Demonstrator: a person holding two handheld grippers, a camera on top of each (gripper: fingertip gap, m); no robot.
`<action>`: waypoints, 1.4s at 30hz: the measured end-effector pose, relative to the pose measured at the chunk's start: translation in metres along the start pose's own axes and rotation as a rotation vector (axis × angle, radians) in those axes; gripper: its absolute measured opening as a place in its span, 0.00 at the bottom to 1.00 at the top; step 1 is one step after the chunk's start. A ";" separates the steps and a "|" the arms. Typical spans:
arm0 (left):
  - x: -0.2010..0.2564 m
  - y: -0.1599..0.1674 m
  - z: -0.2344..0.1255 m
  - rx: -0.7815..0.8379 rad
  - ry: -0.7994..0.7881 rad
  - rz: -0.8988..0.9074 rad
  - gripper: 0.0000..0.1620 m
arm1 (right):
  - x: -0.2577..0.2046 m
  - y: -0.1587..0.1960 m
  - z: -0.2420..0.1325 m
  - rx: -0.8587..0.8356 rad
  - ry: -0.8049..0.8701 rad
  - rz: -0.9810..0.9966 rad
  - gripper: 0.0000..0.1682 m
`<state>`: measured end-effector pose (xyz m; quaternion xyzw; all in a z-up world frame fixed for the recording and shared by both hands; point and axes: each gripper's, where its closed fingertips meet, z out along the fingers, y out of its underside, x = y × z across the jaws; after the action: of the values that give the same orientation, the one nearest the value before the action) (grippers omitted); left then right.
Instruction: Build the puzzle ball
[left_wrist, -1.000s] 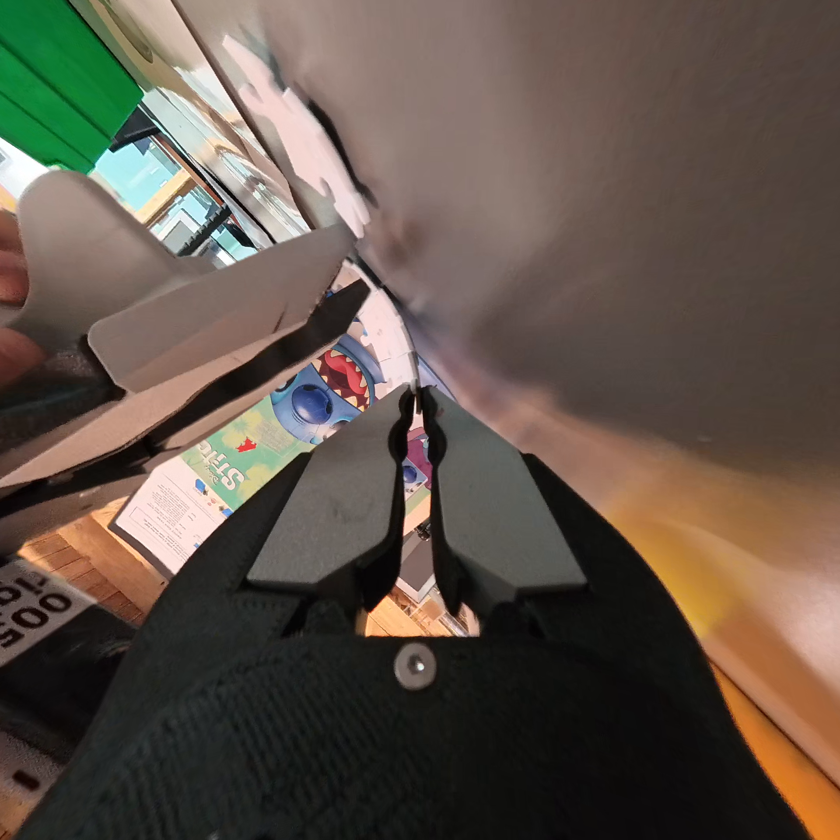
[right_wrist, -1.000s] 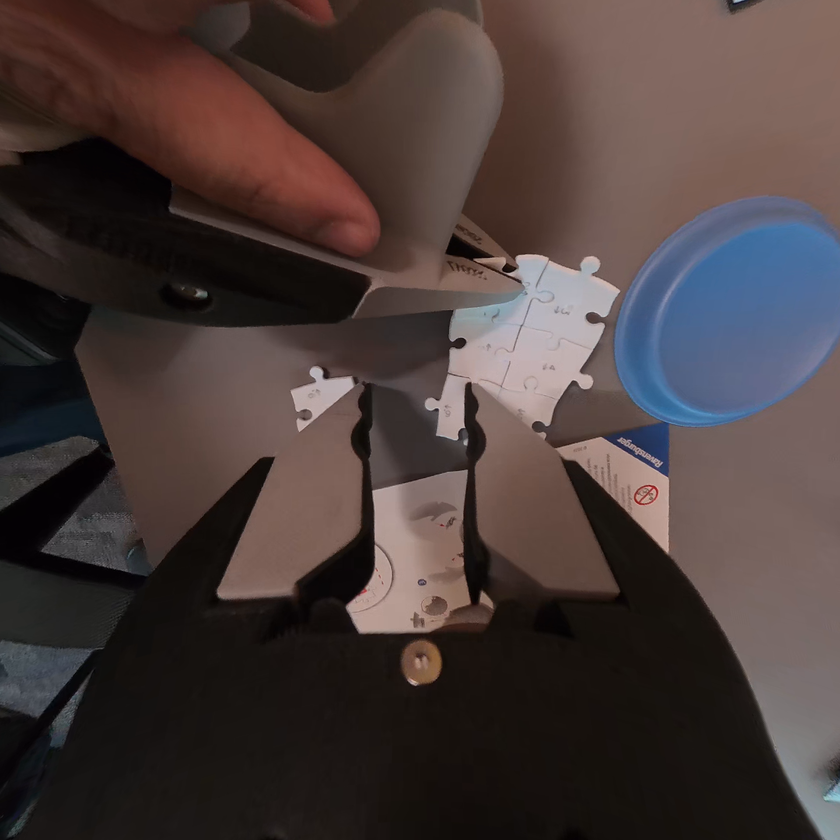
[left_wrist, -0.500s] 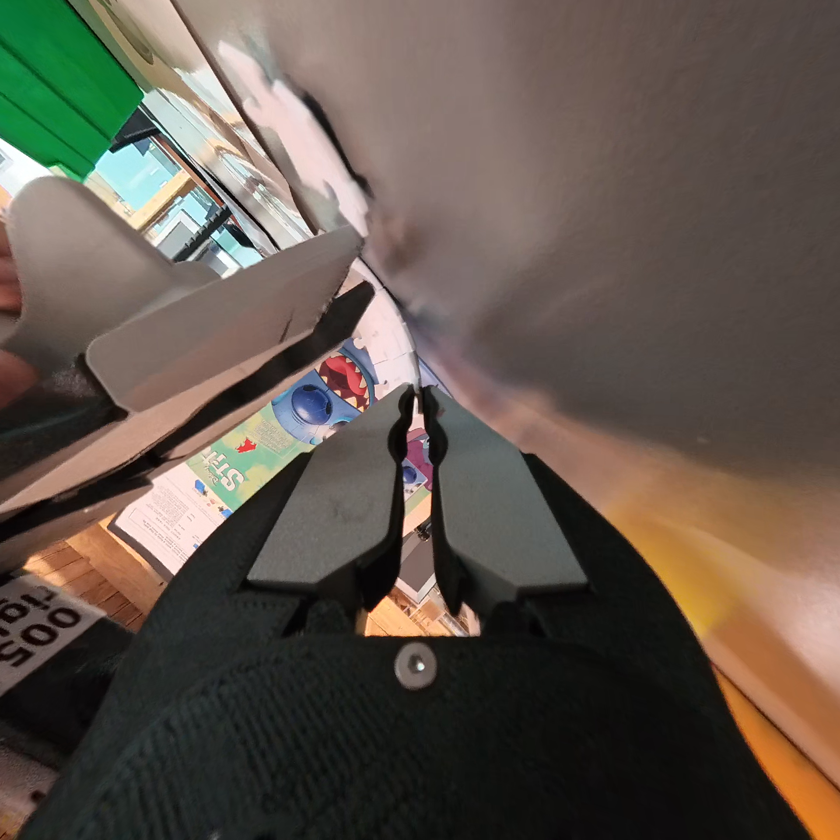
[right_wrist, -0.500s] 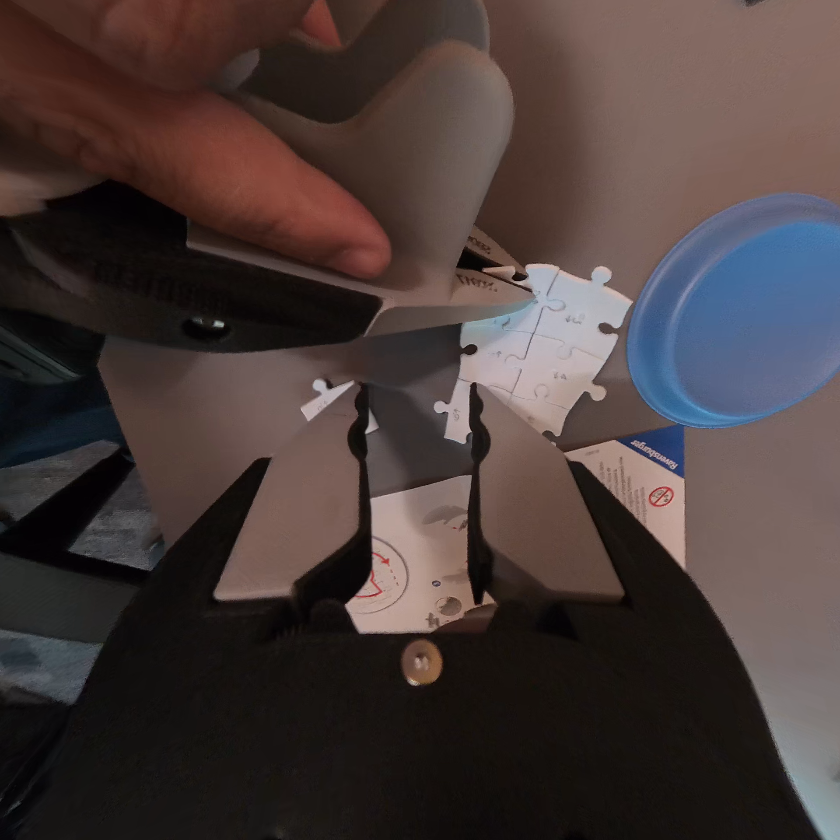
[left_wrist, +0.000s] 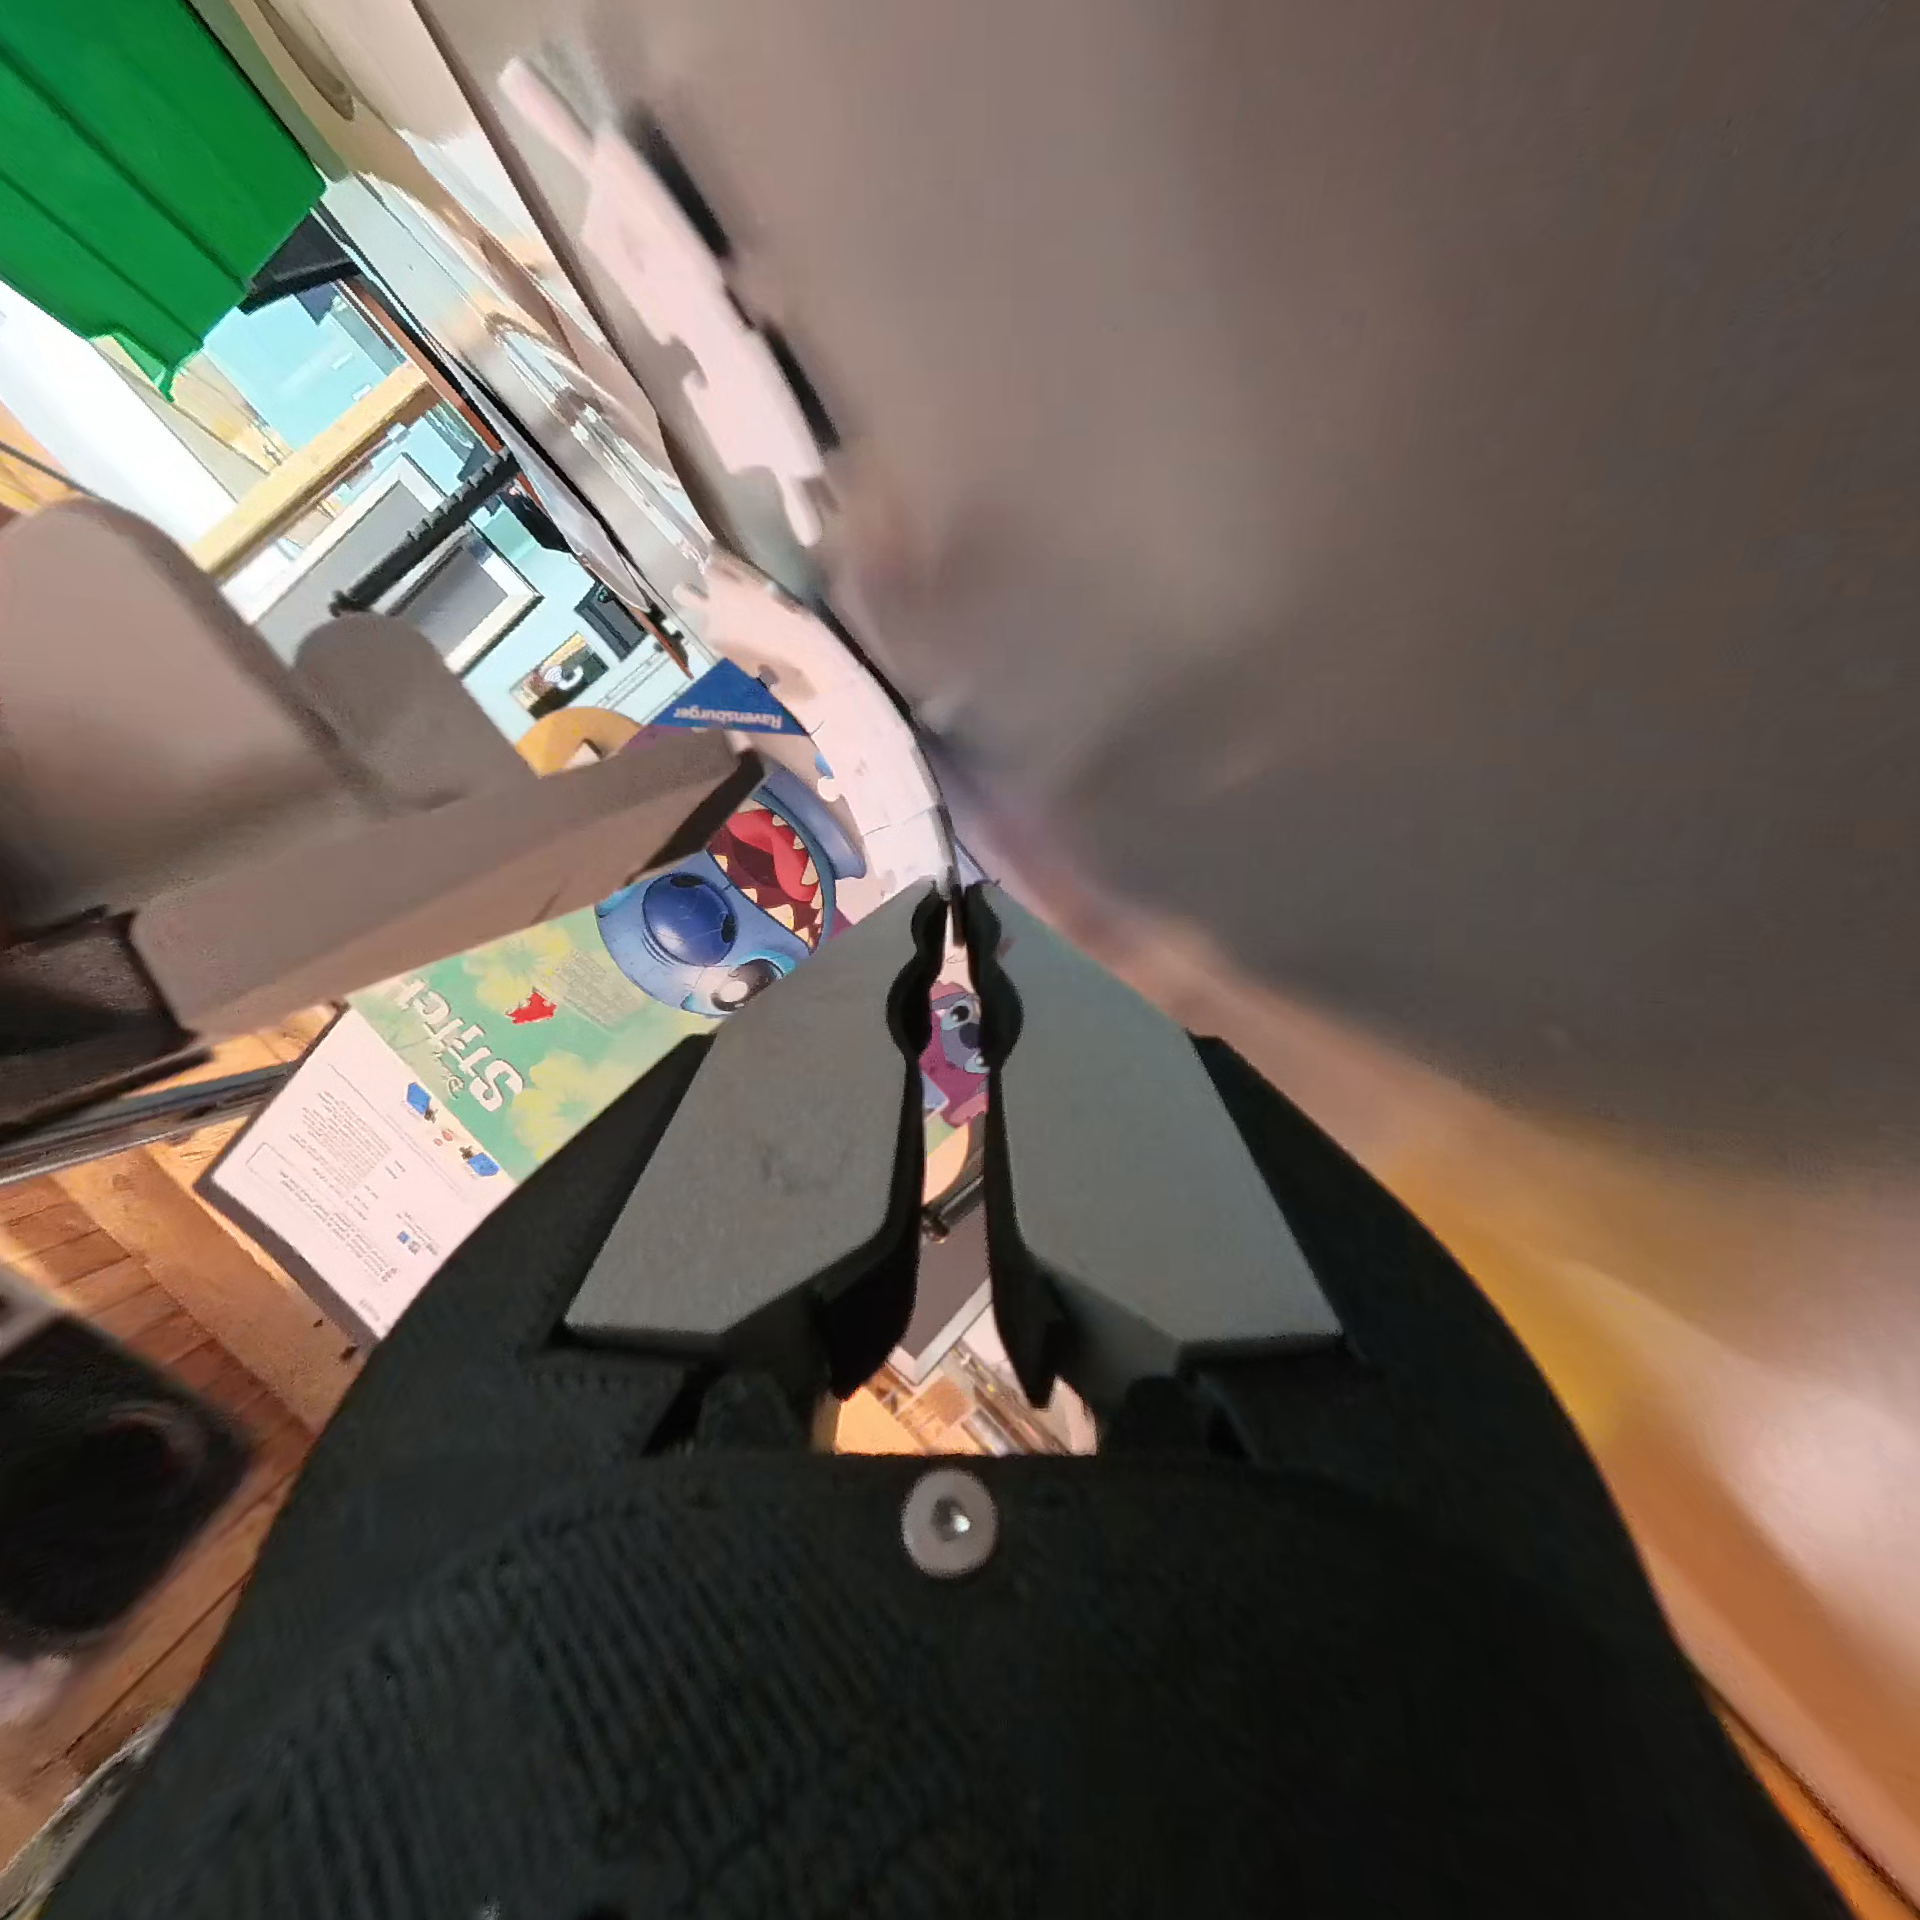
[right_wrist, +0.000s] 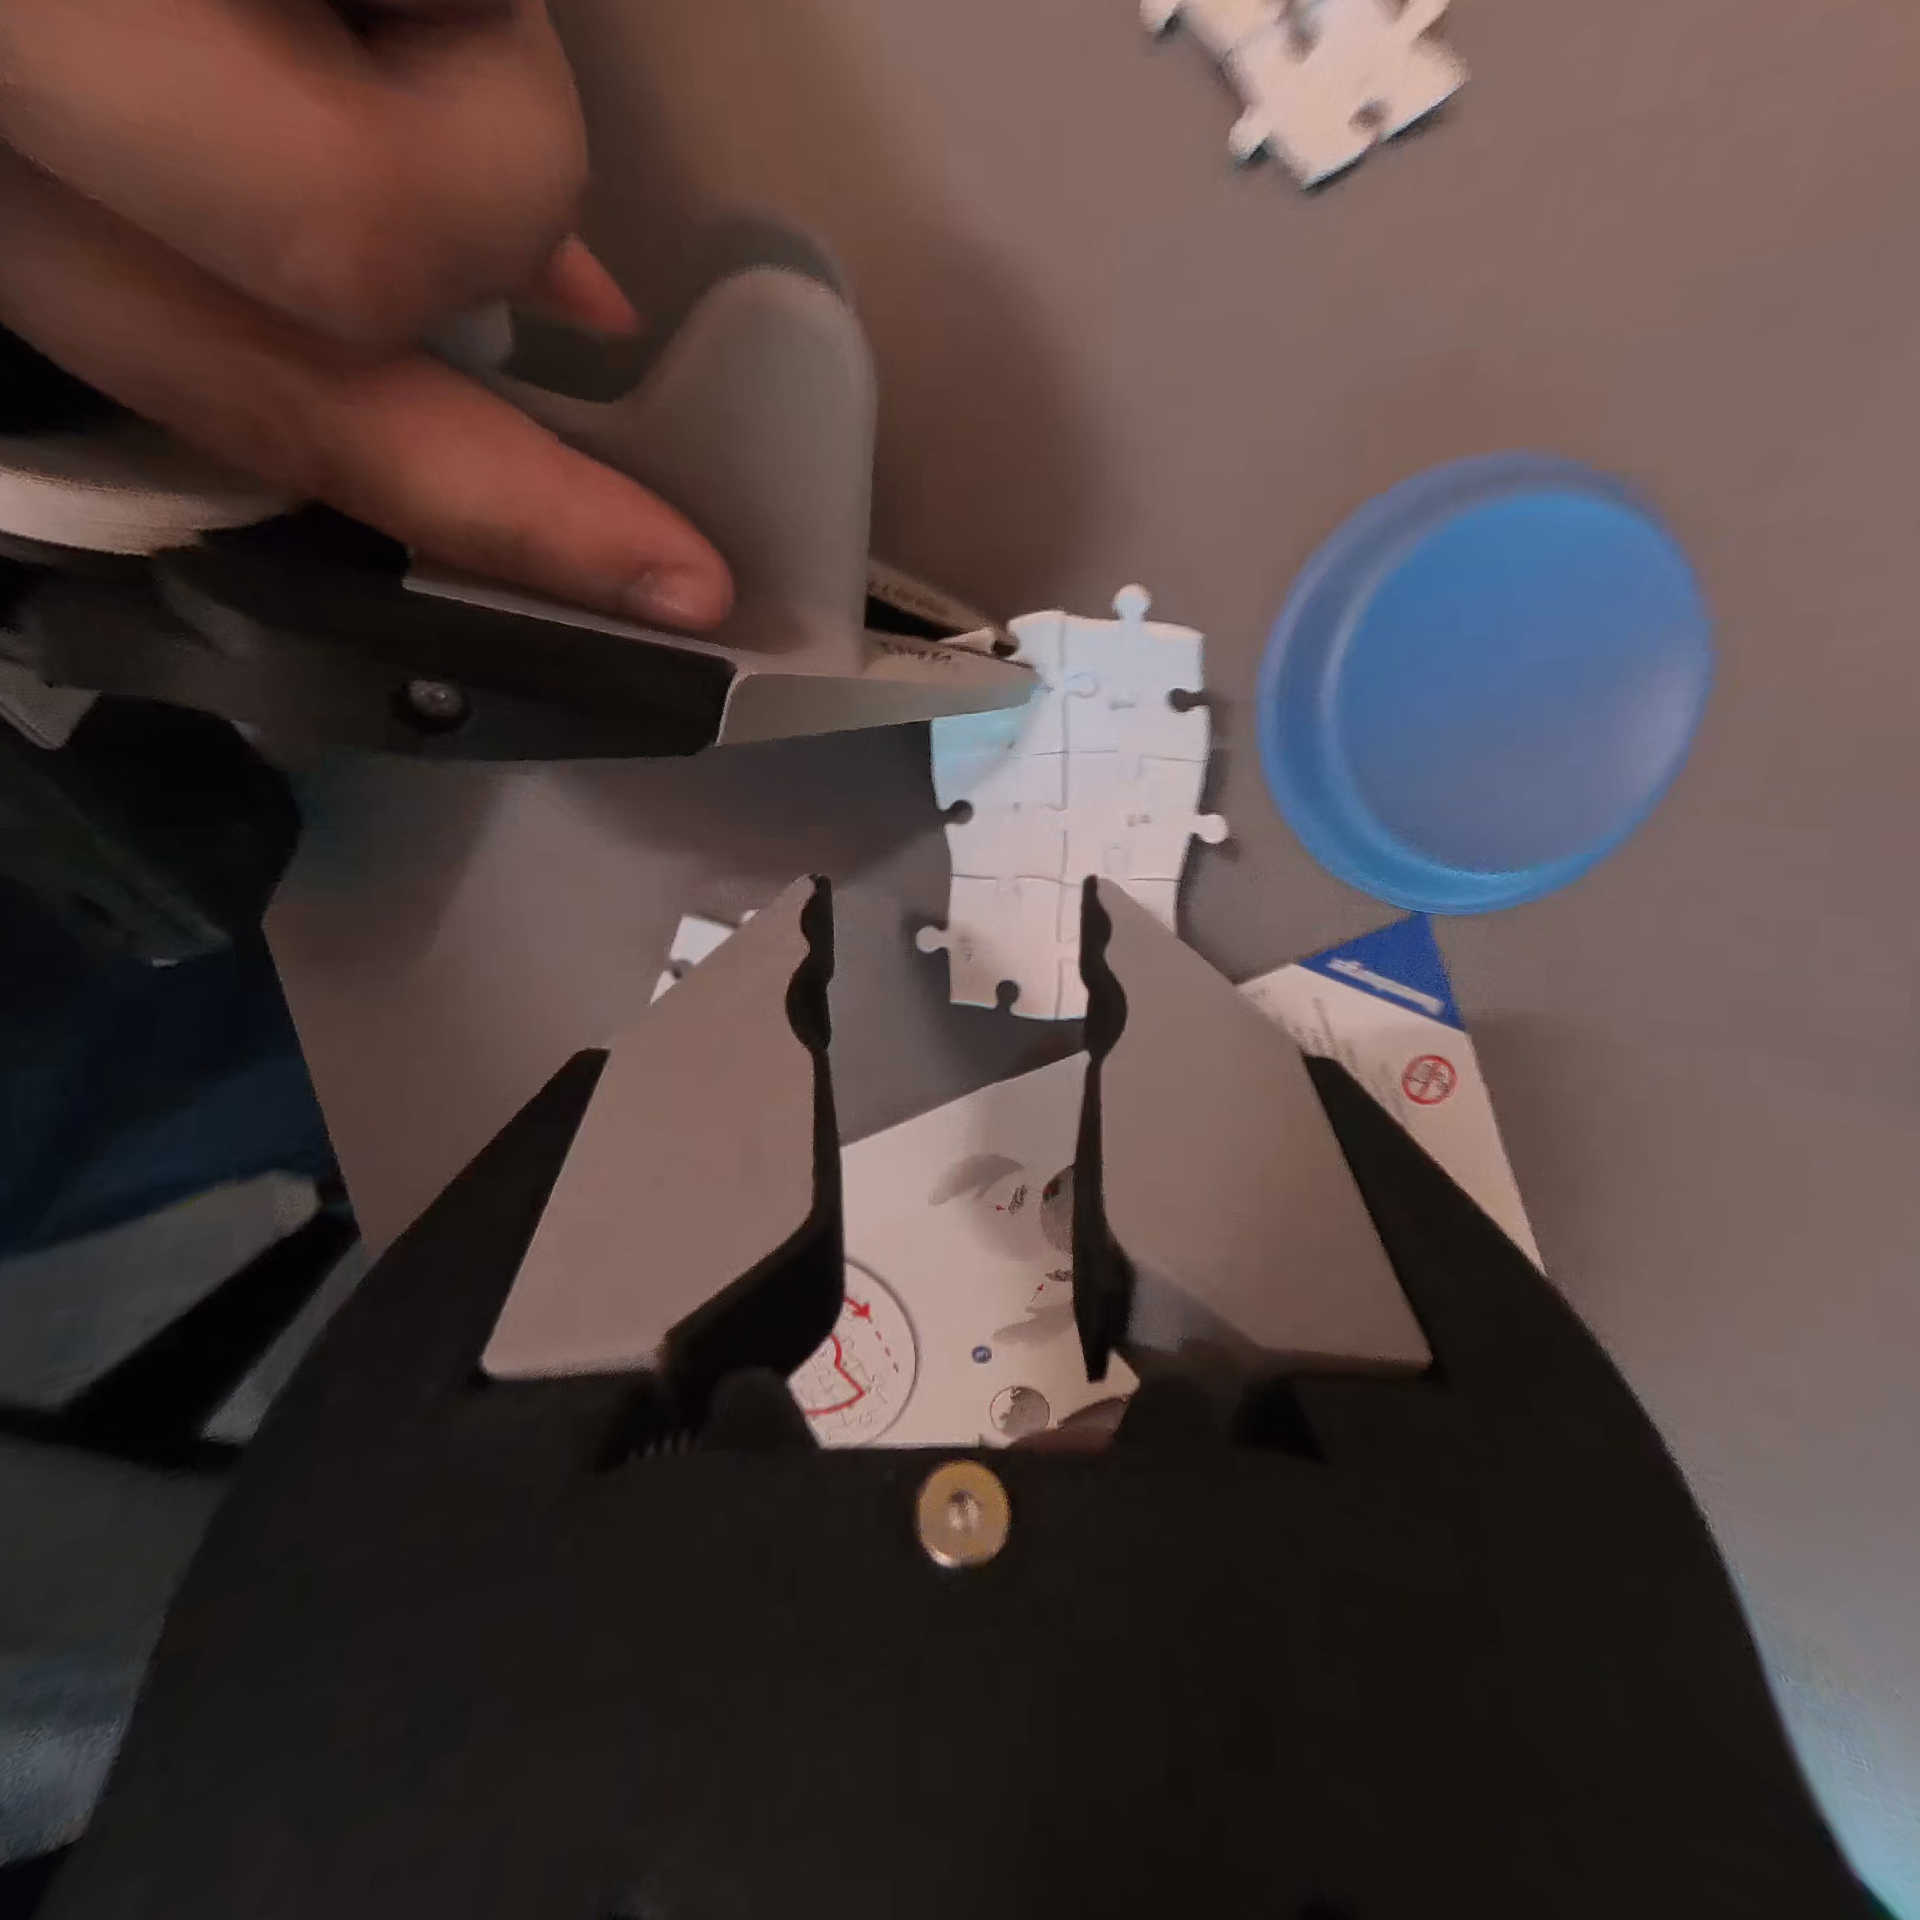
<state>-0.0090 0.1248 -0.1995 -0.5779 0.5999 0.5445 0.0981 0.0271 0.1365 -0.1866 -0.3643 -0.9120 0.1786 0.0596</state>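
A strip of several joined white puzzle pieces (right_wrist: 1081, 800), blank side up, hangs just above the grey table (right_wrist: 1039, 312). My left gripper (right_wrist: 1023, 675), held by a hand, comes in from the left and is shut on the strip's top left corner. In the left wrist view my left gripper (left_wrist: 954, 904) pinches the strip's thin curved edge (left_wrist: 862, 748). My right gripper (right_wrist: 951, 894) is open and empty, its tips just below the strip's lower end. One of its fingers (left_wrist: 468, 852) shows at the left of the left wrist view.
A blue round disc (right_wrist: 1486, 686) lies right of the strip. Another group of joined white pieces (right_wrist: 1320, 73) lies at the far top. A loose piece (right_wrist: 696, 945) peeks out beside my right gripper's left finger. An instruction sheet (right_wrist: 966, 1247) and a blue-cornered leaflet (right_wrist: 1392, 997) lie below. Tip to tip, the grippers are about 4 cm apart.
The strip in my left gripper has turned from slanted to nearly upright. My right gripper has drawn back, so the far group of pieces now shows.
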 end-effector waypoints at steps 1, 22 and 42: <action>0.000 0.000 0.000 0.002 -0.002 -0.005 0.00 | 0.003 -0.002 -0.006 0.055 0.028 0.015 0.26; 0.010 0.034 -0.006 -0.096 0.009 -0.175 0.24 | -0.018 0.053 -0.065 0.538 0.301 0.243 0.25; 0.030 0.020 -0.013 0.033 0.057 -0.546 0.00 | -0.019 0.006 0.000 0.531 0.076 0.407 0.21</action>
<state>-0.0278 0.0918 -0.2066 -0.7315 0.4333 0.4716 0.2338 0.0443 0.1272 -0.1887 -0.5170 -0.7394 0.4045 0.1497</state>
